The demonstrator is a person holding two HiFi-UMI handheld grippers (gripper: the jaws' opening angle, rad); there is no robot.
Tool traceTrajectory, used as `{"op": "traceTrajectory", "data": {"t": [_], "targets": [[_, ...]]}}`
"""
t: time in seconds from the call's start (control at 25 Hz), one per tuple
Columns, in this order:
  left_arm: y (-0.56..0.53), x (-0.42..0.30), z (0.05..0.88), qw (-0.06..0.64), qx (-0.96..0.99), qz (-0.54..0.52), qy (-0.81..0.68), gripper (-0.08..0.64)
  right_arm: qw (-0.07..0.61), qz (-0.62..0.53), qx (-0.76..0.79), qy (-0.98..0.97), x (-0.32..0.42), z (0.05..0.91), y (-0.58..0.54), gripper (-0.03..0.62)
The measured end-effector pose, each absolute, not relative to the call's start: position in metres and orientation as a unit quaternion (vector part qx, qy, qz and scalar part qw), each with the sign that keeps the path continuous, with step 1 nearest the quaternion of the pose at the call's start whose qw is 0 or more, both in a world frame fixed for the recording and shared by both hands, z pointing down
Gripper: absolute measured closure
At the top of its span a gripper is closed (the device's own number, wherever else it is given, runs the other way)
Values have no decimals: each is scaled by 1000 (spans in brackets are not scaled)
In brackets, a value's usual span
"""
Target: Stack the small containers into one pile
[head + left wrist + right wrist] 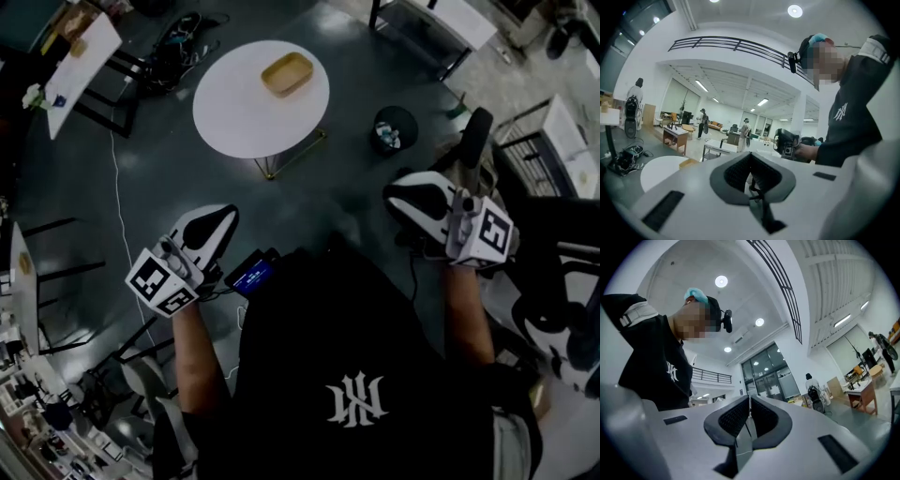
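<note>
On round white table (234, 117), well ahead: shallow tan rectangular container (287, 74). Left gripper (223, 223), right gripper (398, 195) both closed, empty, near torso. Advice: step closer, spread jaws before reaching rim.

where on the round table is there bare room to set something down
The round white table is bare across its near and left sides. Only the tan container sits on it, toward the far edge. The floor off its far left is cluttered with cables, and a dark bin stands off its right.

Head view steeply down, both gripper views looking back at person (375, 356)
</note>
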State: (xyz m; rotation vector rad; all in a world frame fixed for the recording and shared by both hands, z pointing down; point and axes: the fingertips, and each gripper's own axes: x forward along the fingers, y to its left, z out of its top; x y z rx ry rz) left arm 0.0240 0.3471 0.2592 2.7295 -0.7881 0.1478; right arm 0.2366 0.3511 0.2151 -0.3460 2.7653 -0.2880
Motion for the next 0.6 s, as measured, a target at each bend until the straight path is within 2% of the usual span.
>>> {"op": "traceTrajectory", "data": {"t": [0.24, 0.36, 0.6], "targets": [[351, 25, 276, 152, 951, 54, -264, 557, 165, -121, -134, 970, 222, 207, 363, 549], [358, 17, 283, 153, 950, 46, -269, 557, 142, -124, -118, 975, 204, 217, 367, 548], [396, -68, 297, 157, 946, 26, -284, 557, 104, -80, -85, 988, 103, 219, 397, 548]]}}
